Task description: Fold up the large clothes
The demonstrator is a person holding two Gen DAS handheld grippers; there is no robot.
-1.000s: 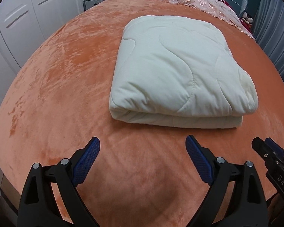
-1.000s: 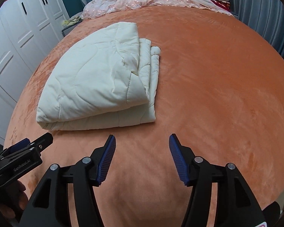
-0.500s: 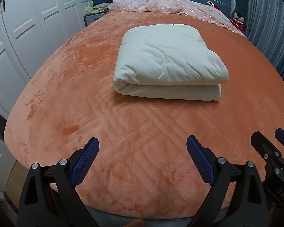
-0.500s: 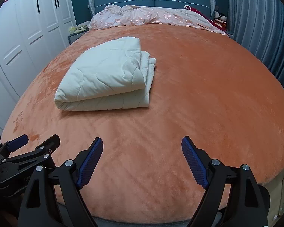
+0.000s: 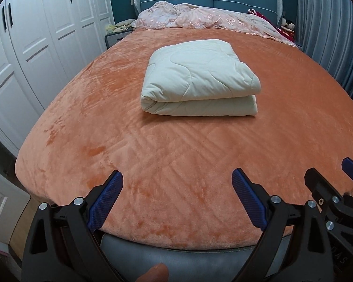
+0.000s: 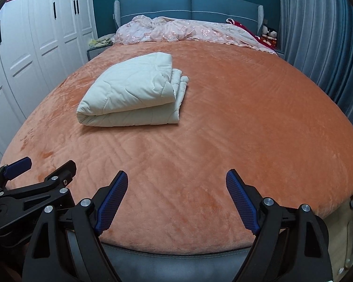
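A cream quilted cover (image 5: 200,80) lies folded into a thick rectangle on the orange bed (image 5: 106,122), its rounded fold facing me. It also shows in the right wrist view (image 6: 134,94), left of centre, with its layered edges on the right. My left gripper (image 5: 177,181) is open and empty over the bed's foot edge, well short of the cover. My right gripper (image 6: 176,179) is open and empty beside it, also at the foot edge. Each gripper shows at the edge of the other's view.
A pink floral blanket (image 5: 200,18) is bunched along the blue headboard (image 6: 188,4). White wardrobe doors (image 5: 35,35) line the left side. Blue-grey curtains (image 6: 317,35) hang on the right. Small dolls (image 6: 269,35) sit at the far right corner.
Both grippers have pulled back from the folded cover to the foot of the bed, staying open. The cover has not moved.
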